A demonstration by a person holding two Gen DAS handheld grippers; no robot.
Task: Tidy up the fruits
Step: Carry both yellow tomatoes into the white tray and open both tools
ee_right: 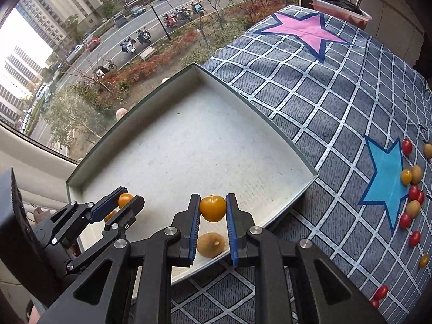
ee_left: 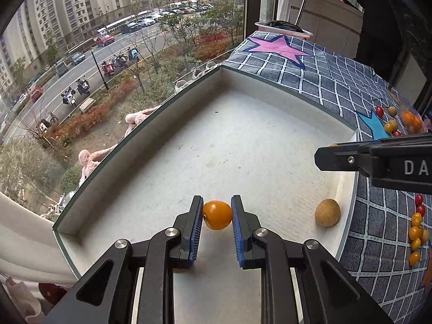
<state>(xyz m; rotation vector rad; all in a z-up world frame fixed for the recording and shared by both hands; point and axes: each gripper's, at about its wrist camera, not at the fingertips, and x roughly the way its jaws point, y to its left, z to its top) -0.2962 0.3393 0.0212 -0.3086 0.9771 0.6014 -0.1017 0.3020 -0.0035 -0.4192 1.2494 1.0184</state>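
Observation:
My left gripper is shut on an orange cherry tomato, held just above the floor of the white shallow box. It shows in the right wrist view at the box's left. My right gripper is shut on another orange tomato over the box's near edge. A brown longan lies in the box below it, also in the left wrist view. The right gripper enters the left wrist view from the right; its tips are not clear there.
The box sits on a blue checked cloth with a pink star and a blue star. Several red, orange and brown fruits lie loose by the blue star. A pink tub stands at the far end. A window lies left.

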